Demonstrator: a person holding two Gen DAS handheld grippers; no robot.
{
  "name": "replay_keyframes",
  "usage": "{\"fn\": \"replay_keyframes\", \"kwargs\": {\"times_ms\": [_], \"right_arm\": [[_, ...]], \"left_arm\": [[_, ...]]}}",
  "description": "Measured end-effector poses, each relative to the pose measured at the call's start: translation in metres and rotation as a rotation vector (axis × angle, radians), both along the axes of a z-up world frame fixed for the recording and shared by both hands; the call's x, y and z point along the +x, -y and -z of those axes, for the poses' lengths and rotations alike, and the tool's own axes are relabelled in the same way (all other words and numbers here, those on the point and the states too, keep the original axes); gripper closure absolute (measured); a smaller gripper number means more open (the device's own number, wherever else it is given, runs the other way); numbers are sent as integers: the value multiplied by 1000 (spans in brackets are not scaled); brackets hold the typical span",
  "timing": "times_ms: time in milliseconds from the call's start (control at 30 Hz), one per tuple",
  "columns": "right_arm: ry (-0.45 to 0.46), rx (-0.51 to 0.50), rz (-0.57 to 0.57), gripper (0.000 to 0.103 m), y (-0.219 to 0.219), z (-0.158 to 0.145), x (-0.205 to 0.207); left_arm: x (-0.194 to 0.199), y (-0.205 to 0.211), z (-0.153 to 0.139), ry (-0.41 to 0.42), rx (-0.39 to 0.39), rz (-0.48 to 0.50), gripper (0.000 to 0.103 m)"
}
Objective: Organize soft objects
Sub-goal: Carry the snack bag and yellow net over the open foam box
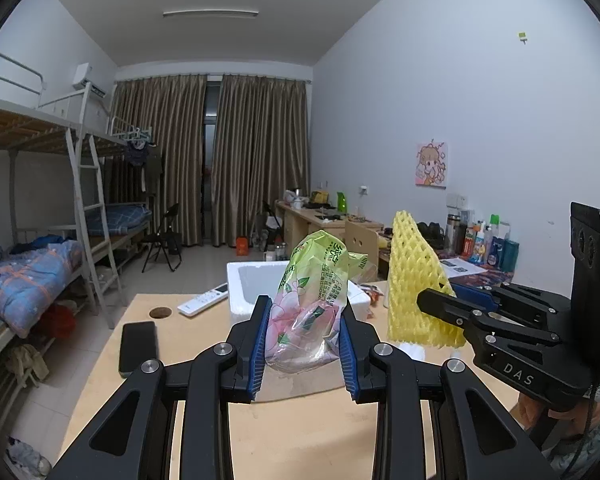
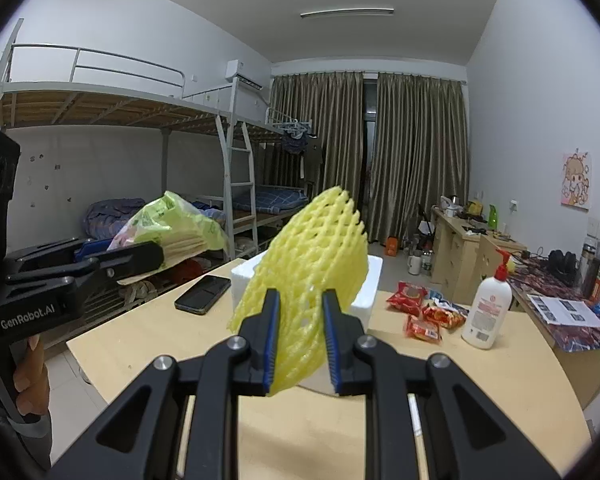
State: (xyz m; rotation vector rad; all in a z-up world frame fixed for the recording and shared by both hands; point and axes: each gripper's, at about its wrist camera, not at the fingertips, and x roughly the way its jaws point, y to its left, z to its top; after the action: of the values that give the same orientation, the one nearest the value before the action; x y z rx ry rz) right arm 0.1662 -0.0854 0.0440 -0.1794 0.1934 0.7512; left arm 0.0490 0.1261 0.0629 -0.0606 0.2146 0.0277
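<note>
**2 soft items held above table, foam box behind them**

Container: 1 white foam box [image 1: 240, 284] on the pale wooden table [image 1: 300, 432], open top, toward the far edge. Interior mostly hidden behind the held items; visible part of the inner wall bare, contents cannot tell.

Left gripper [image 1: 304, 344]: jaws narrowed, blue pads pressed on both sides of a crumpled plastic bag [image 1: 312, 292], green at top, pink floral print below. Bag stands upright between the pads, clear of the table, in front of the foam box.

Right gripper [image 2: 300, 336]: jaws narrowed, pads clamped on a yellow foam net sleeve [image 2: 312, 252]. Sleeve tilted, fanning up and to the right from the pads, clear of the table, in front of the foam box. From the left wrist view, sleeve hangs just beside the bag, to its right, not touching.

Elsewhere on table: black phone [image 2: 203, 294] left of the box, white remote [image 1: 203, 300] beside the box, red snack packets [image 2: 424, 312] and a white pump bottle [image 2: 487, 308] to the right. 1 hand [image 2: 28, 364] visible under the left gripper's handle.
</note>
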Motion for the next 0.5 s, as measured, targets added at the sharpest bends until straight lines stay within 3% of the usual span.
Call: {"fn": "replay_keyframes", "kwargs": {"times_ms": [500], "right_arm": [[-8, -14, -11, 78, -21, -13, 38]], "left_arm": [[56, -20, -18, -18, 0, 2, 70]]}}
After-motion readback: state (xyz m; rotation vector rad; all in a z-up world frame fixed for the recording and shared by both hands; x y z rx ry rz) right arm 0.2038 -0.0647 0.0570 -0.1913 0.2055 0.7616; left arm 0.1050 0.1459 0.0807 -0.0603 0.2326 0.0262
